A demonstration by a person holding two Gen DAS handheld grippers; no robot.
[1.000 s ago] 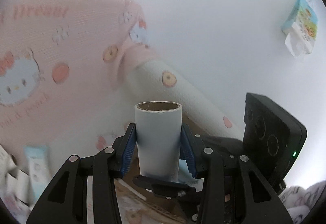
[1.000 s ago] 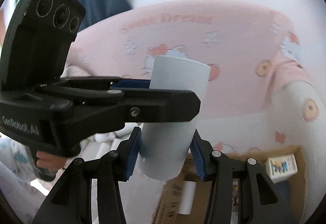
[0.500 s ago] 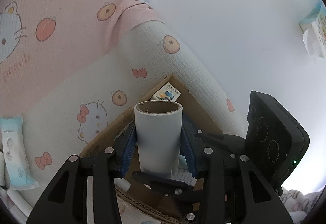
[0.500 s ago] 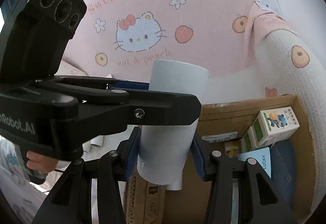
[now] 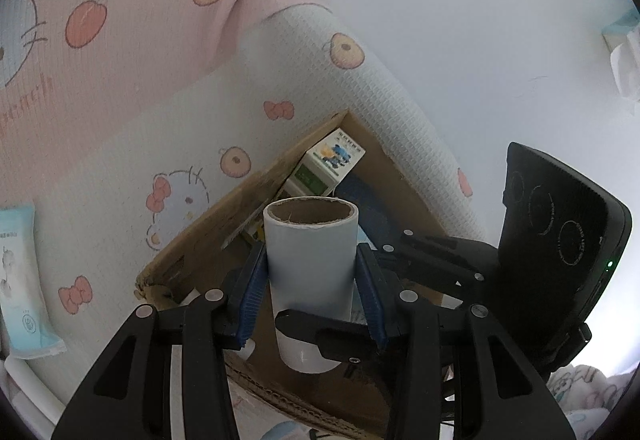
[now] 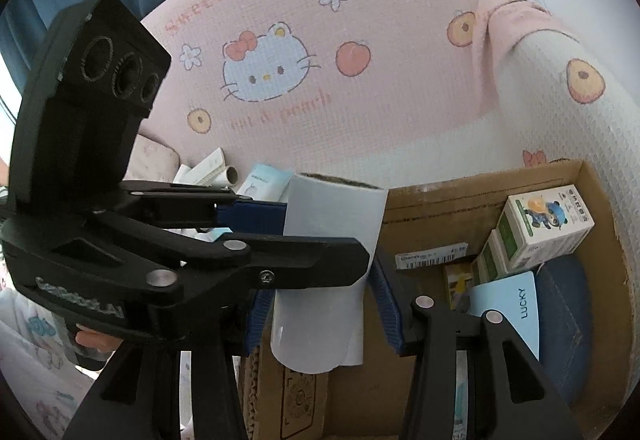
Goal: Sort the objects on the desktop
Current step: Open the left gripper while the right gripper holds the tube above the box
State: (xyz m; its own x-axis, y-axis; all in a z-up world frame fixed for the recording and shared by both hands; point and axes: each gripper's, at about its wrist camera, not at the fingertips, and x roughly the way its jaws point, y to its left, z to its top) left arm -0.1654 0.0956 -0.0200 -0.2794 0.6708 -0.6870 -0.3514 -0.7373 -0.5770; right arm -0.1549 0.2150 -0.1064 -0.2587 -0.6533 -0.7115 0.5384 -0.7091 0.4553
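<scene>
The left tool is gripping a pale blue roll with a cardboard core, its blue pads pressing on both sides of the roll's middle so that it is standing upright between them, the open brown end facing up; in the right wrist view the same roll is hanging over the near edge of a cardboard box, and the left tool is reaching in from the left with one black finger crossing the roll's front; the right tool is sitting around the roll's lower part with its blue pads standing clear of it, a gap showing on the right side, so its fingers are spread apart and not pinching; the cardboard box is lying on a Hello Kitty blanket in pink and white; inside the box a small white carton with a cartoon figure is leaning against the far corner, a light blue card printed LUCKY is resting beside a dark blue object, and a white barcode label is sticking to the box wall; beyond the box more white tubes and packets are lying on the blanket; a pale blue sachet is lying at the left edge of the left wrist view
</scene>
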